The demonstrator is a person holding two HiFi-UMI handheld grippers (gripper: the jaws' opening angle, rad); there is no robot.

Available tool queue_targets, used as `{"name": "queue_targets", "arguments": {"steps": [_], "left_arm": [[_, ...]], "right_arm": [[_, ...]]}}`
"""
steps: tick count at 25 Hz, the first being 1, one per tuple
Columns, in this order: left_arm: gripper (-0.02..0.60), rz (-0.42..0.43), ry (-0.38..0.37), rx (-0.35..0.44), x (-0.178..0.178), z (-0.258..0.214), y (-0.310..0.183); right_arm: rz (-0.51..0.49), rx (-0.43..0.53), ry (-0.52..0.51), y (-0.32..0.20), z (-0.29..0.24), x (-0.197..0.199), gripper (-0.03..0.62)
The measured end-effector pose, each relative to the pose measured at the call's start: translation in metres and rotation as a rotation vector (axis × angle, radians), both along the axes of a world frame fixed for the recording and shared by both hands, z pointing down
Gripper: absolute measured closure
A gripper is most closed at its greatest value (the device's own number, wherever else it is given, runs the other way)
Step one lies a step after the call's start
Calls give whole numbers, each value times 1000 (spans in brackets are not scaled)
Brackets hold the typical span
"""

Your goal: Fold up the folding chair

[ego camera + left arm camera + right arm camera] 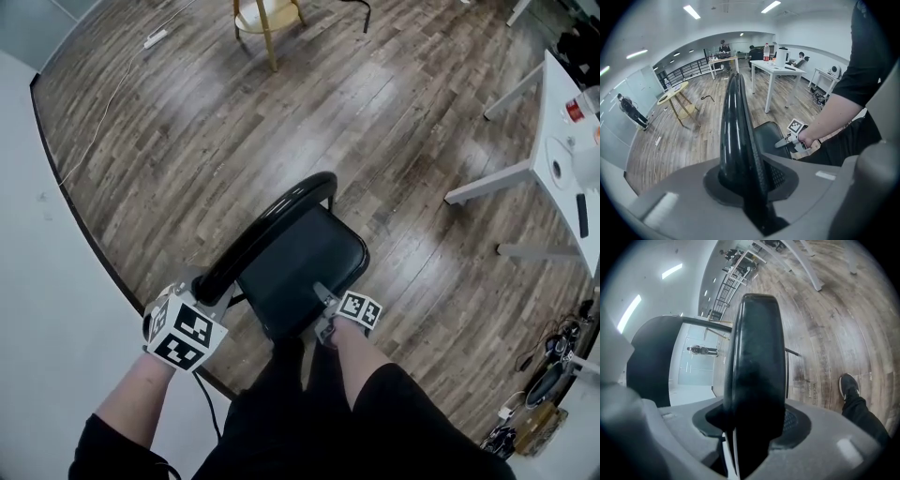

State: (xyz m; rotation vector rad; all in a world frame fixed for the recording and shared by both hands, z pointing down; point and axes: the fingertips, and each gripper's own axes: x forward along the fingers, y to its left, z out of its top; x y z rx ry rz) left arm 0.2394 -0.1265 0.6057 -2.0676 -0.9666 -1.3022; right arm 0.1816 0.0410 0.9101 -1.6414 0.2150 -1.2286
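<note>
left gripper (214, 292) clamps chair backrest (270, 223) | right gripper (324, 302) clamps chair seat (302, 261) front edge

We see the white table (553, 155) cut off at the right edge and the far wooden stool (267, 19) cut off at the top. The seat (305, 267) of the folding chair (267, 230) hides its legs. The far people (724, 47) are too small for us to tell more.

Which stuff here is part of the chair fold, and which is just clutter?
In the job:
folding chair
left gripper, shut on the backrest
right gripper, shut on the seat

Lying about:
round wooden table
white table
power strip
floor cables
</note>
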Motion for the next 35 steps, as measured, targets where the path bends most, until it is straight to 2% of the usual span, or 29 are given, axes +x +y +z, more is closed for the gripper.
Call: {"name": "queue_targets", "arguments": {"steps": [20,31,35], "left_arm": [[515,-10,45,48,-22,-11,23],[517,-21,50,53,-26,-14,35],[517,-27,39,32,-30,-15,39]], "right_arm": [[-21,-61,-67,-20,-35,19,384],[-21,-110,-109,-29,-50,33,385],[-21,-121,-125,-36,-58,39,390]]}}
